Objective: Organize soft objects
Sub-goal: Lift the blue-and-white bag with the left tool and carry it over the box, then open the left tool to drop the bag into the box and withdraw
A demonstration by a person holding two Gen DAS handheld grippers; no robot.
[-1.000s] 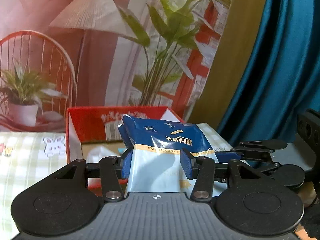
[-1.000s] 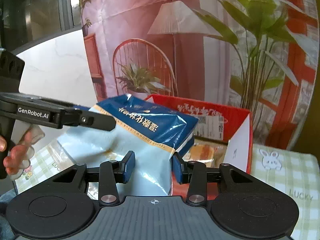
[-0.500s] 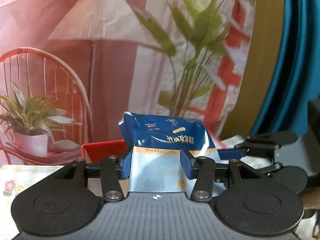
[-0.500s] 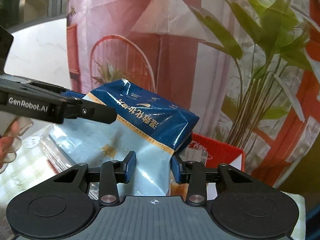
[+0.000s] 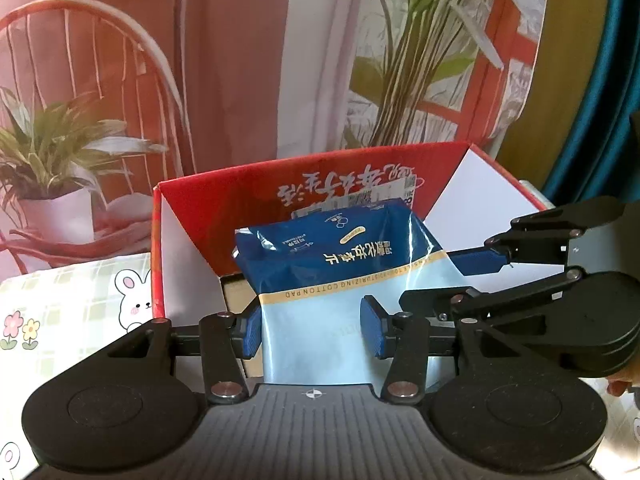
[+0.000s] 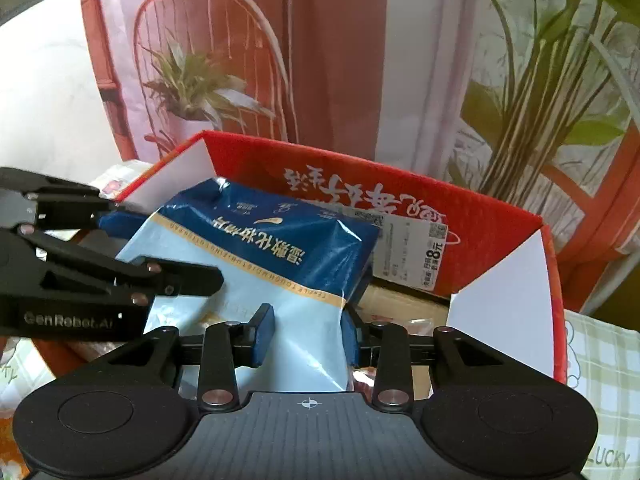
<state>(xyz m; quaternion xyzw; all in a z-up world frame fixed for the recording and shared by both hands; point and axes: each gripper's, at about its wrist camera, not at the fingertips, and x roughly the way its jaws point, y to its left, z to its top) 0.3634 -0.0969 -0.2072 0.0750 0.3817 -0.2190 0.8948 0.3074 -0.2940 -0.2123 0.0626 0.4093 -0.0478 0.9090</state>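
You are holding the cotton pad pack [image 5: 344, 280] over the red box [image 5: 224, 196], left tool [image 5: 310, 330] gripping it, right tool [image 6: 310, 332] clamped on and tightening. Next, you are likely lowering it inside before releasing.

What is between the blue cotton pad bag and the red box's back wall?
Nothing: in the right wrist view the cotton pad bag overlaps the red box directly.

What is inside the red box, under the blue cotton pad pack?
Below the cotton pad pack, held by both grippers, the red box shows a brown cardboard surface and some packaged items. The pack covers the rest.
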